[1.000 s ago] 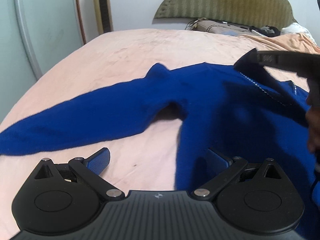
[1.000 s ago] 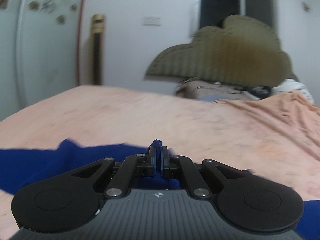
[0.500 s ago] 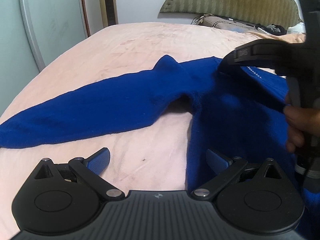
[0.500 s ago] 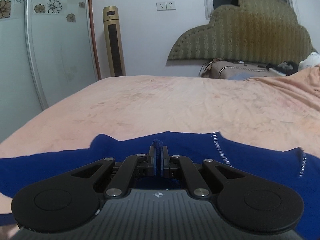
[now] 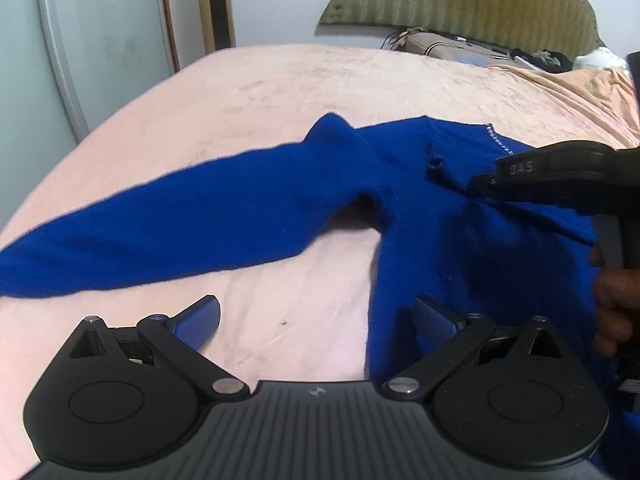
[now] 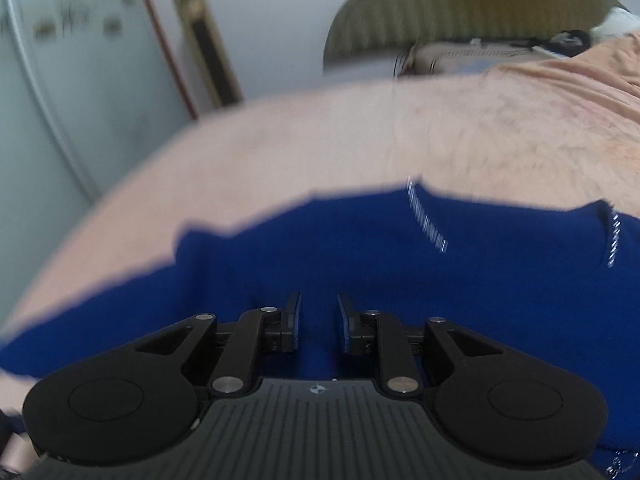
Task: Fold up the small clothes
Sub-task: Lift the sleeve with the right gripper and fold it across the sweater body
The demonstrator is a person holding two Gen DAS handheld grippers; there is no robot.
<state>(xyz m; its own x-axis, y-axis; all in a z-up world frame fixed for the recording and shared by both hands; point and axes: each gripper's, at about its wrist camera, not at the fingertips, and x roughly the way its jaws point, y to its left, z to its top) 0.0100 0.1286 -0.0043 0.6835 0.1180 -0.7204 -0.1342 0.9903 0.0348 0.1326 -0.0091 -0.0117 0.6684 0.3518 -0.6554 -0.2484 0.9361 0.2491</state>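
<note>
1. Well, on my left wrist view, the left gripper [image 5: 316, 322] hung low over the pink bedsheet [image 5: 280, 80] with its jaws wide apart and nothing between them; one blue pad sat over bare sheet, the other over the edge of the blue sweater [image 5: 440, 248]. The sweater lay spread on the bed, its sleeve [image 5: 160, 224] stretched out flat toward the left of the frame. The right gripper reached in from the right, its tip down at the fabric near the sparkly neckline trim [image 5: 498, 139], with a hand [image 5: 614, 304] on its handle at the frame edge.

2. On my right wrist view, which was smeared by motion, the right gripper [image 6: 319, 326] had its jaws opening, a narrow gap between the pads. Blue cloth lay under and behind that gap, but I could not see the pads pressing on any of it. The neckline trim [image 6: 426, 220] sat just ahead.

3. My worry from there: knit can cling to textured pads, so pulling the right gripper away too soon might drag the cloth along and rumple the body. I also judged that the left gripper's pad over the hem could snag it and skew the sleeve before any fold.
</note>
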